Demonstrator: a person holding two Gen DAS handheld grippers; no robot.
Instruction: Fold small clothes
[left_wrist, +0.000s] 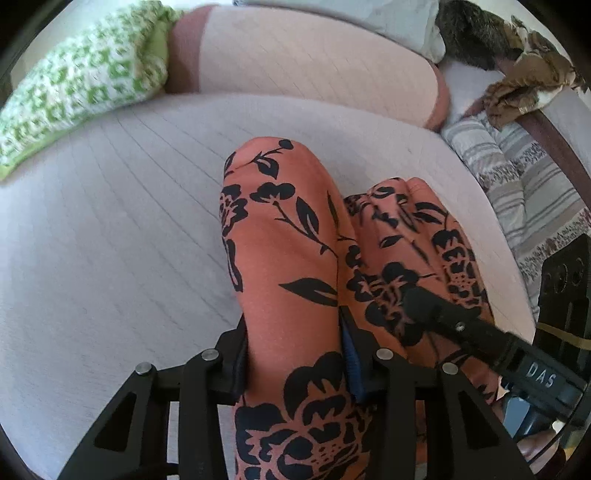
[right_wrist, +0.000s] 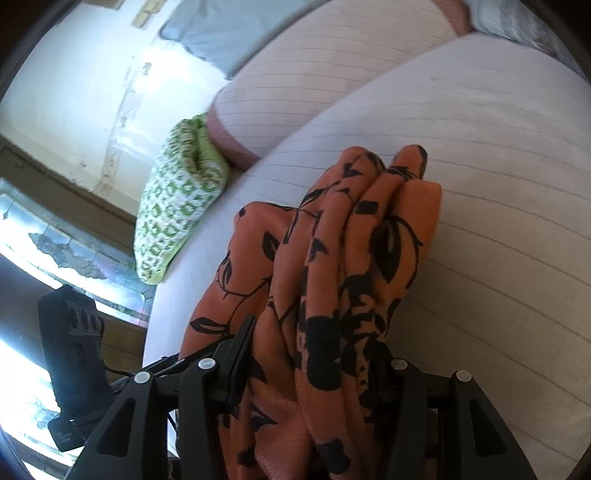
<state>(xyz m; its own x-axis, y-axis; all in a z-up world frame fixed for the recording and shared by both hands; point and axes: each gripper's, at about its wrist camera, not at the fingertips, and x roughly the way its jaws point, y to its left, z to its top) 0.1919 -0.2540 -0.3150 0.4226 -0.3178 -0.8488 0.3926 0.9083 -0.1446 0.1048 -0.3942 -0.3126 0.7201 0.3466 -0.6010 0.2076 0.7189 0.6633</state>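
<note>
Item: orange floral garment (left_wrist: 291, 236), bunching lengthwise near front edge of pale quilted bed surface (left_wrist: 122, 229).
Left gripper (left_wrist: 295, 354): jaws partly closed, pinching 1 smooth fold of garment.
Right gripper (right_wrist: 314, 354): jaws partly closed, clamping thick gathered bundle of same garment.
Nearby: green patterned cushion (left_wrist: 85, 77) sitting at far left corner; pink pillow (left_wrist: 314, 62) lying along far edge.
Risk, judged: uneven grips are inviting slip; thick bundle is likely hiding extra layers, so fold could come out crooked; slack cloth could be dragging over front edge.
</note>
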